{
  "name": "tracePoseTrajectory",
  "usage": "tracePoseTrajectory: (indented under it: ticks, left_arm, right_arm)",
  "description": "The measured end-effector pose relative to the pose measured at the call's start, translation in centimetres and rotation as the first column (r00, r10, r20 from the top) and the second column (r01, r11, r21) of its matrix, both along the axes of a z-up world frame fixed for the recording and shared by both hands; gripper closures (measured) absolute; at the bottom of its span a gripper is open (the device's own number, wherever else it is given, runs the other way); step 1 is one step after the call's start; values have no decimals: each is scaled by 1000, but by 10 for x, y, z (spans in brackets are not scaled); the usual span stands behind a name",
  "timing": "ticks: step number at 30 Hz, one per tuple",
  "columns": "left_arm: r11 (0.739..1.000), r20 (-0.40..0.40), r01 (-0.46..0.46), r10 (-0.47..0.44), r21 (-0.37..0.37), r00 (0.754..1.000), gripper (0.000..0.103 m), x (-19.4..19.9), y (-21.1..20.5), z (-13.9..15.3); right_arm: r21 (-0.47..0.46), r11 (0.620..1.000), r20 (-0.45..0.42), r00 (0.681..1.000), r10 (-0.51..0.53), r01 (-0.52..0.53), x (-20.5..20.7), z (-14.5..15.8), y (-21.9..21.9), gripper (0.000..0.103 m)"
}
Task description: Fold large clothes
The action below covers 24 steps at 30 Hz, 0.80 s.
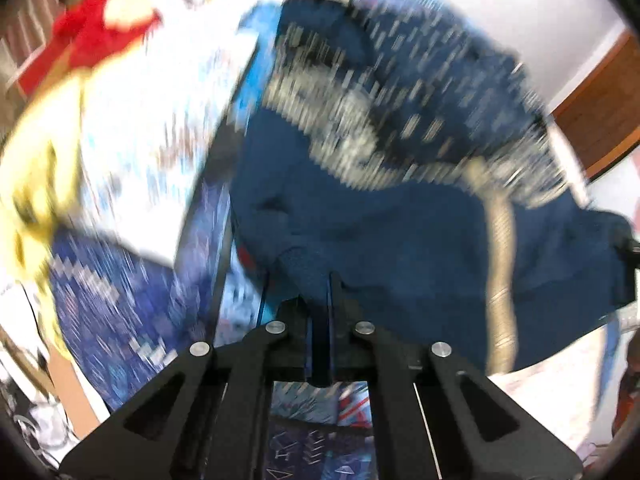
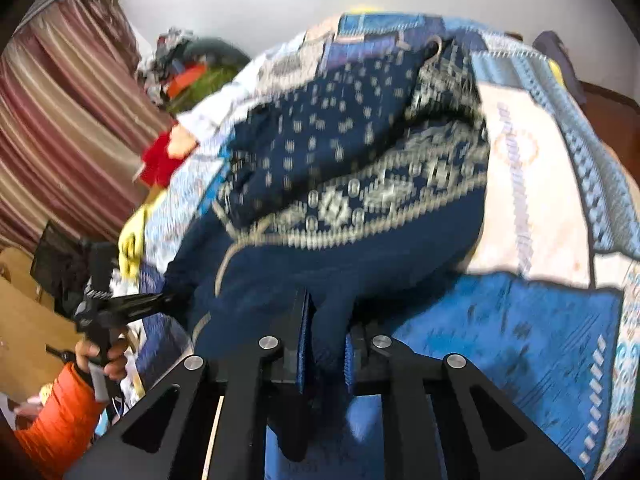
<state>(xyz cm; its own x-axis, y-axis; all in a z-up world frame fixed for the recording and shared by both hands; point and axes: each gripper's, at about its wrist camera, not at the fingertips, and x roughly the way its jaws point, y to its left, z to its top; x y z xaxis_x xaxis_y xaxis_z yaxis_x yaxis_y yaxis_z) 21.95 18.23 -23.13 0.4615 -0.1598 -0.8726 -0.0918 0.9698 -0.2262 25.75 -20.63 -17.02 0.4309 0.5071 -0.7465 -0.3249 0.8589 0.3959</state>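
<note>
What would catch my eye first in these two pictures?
A big navy sweater with a pale patterned band lies heaped mid-frame on a blue-and-white bedspread. Both the right gripper and the left gripper are pinching its near edge. At left, a hand in an orange sleeve holds the left one.

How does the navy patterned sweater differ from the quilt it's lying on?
The navy sweater is dark blue with a pale patterned band and small flecks; the quilt is lighter, patchworked in white and bright blue panels. The sweater lies bunched and creased, while the quilt is spread out flat beneath it. The sweater's near edge is pinched by the left gripper and the right gripper; the quilt is not gripped. Both show blue woven-looking patterns.
</note>
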Motion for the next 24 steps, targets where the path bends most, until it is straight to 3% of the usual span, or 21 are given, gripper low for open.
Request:
tracePoseTrajectory:
  ticks: [7, 14, 19, 21, 24]
  left_arm:
    - [999, 207, 22, -15, -32, 978, 99, 54, 0, 95]
    - [998, 254, -56, 61, -26, 965, 99, 156, -5, 133]
    - [984, 236, -176, 167, 19, 957, 99, 251, 5, 120]
    - [975, 209, -213, 197, 56, 958, 99, 279, 12, 101]
    - [964, 118, -261, 254, 52, 960, 99, 318, 23, 56]
  right_arm:
    - [12, 998, 133, 989, -68, 67, 48, 47, -10, 95]
    - [-22, 989, 227, 965, -134, 143, 136, 79, -12, 95]
    - [-52, 973, 214, 954, -209, 224, 215, 61, -6, 95]
    - [-70, 966, 176, 956, -233, 248, 248, 45, -5, 95]
    - [-87, 959, 89, 961, -262, 270, 295, 9, -8, 95]
